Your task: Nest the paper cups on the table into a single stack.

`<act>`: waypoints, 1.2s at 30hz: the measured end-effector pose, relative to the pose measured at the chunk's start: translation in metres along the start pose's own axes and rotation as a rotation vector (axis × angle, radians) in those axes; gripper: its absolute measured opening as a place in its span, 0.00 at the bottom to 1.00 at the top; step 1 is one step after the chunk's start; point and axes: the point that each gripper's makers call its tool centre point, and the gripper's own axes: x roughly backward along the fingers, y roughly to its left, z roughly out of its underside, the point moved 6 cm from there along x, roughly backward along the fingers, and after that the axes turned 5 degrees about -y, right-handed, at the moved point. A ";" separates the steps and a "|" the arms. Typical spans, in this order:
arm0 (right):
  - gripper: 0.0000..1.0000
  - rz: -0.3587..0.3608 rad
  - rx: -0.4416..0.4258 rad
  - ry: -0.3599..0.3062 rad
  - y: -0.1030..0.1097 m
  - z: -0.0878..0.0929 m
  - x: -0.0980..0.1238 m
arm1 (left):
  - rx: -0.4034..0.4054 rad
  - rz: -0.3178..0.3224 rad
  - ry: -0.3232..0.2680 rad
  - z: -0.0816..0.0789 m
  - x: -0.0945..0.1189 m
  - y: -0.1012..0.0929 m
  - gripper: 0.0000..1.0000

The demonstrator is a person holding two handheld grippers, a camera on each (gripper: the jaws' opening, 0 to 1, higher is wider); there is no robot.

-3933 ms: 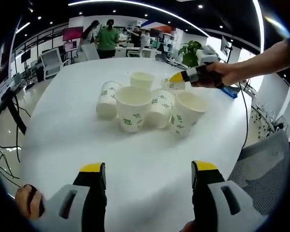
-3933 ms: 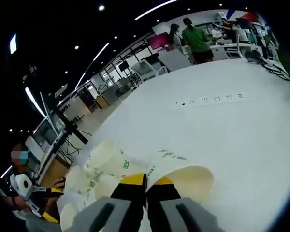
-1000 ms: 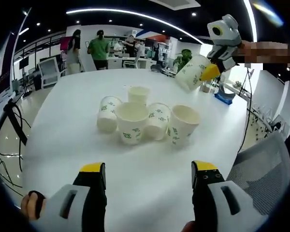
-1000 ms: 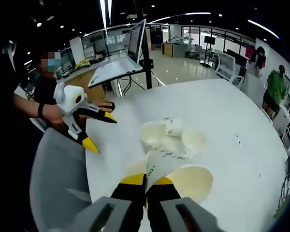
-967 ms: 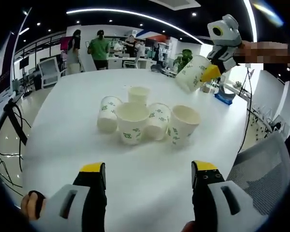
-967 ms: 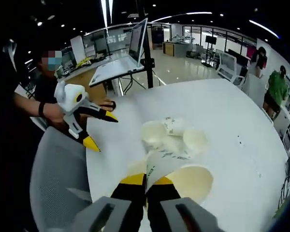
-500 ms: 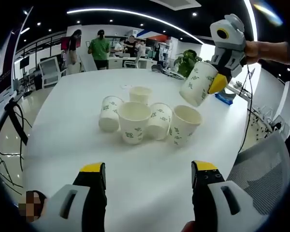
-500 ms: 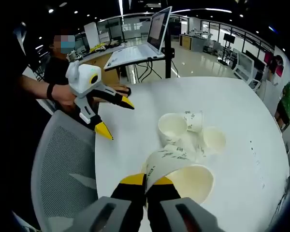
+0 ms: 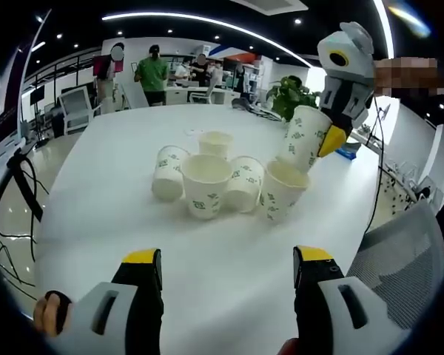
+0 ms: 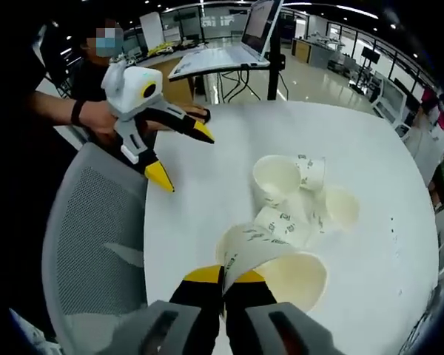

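Several white paper cups with green print stand close together on the white table (image 9: 96, 222); the middle one (image 9: 206, 185) faces me and the rightmost cup (image 9: 280, 192) stands upright. My right gripper (image 9: 324, 139) hangs over that rightmost cup, shut on the rim of another cup (image 9: 302, 137), which is tilted with its base at the standing cup's mouth. In the right gripper view the held cup (image 10: 277, 275) sits pinched at my right gripper (image 10: 223, 277), with the cluster (image 10: 275, 177) below it. My left gripper (image 9: 228, 255) stays open near the table's edge, its jaws wide apart and holding nothing; it appears too (image 10: 180, 154).
A grey mesh chair (image 10: 96, 244) stands at the table's edge by the left gripper, also visible (image 9: 399, 244). A laptop on a stand (image 10: 237, 44) is beyond the table. People (image 9: 153, 70) stand far behind, and a plant (image 9: 288, 89) is near the far right.
My right gripper has brought the held cup down from high on the right until it hangs over the rightmost cup's mouth. The left gripper has stayed put and open.
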 end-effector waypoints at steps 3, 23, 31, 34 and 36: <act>0.00 0.002 0.002 0.031 -0.003 0.003 -0.005 | 0.002 -0.002 0.001 0.000 0.001 0.001 0.71; 0.00 -0.038 0.065 0.163 -0.003 -0.009 -0.026 | 0.011 -0.006 0.003 0.005 0.001 0.007 0.71; 0.00 -0.036 0.042 0.164 -0.005 -0.007 -0.029 | 0.013 -0.010 0.005 0.006 0.003 0.008 0.71; 0.00 -0.036 0.036 0.162 -0.004 -0.007 -0.029 | 0.013 -0.009 0.005 0.006 0.003 0.009 0.71; 0.00 -0.040 0.036 0.162 -0.003 -0.007 -0.029 | 0.012 -0.008 0.006 0.006 0.002 0.009 0.71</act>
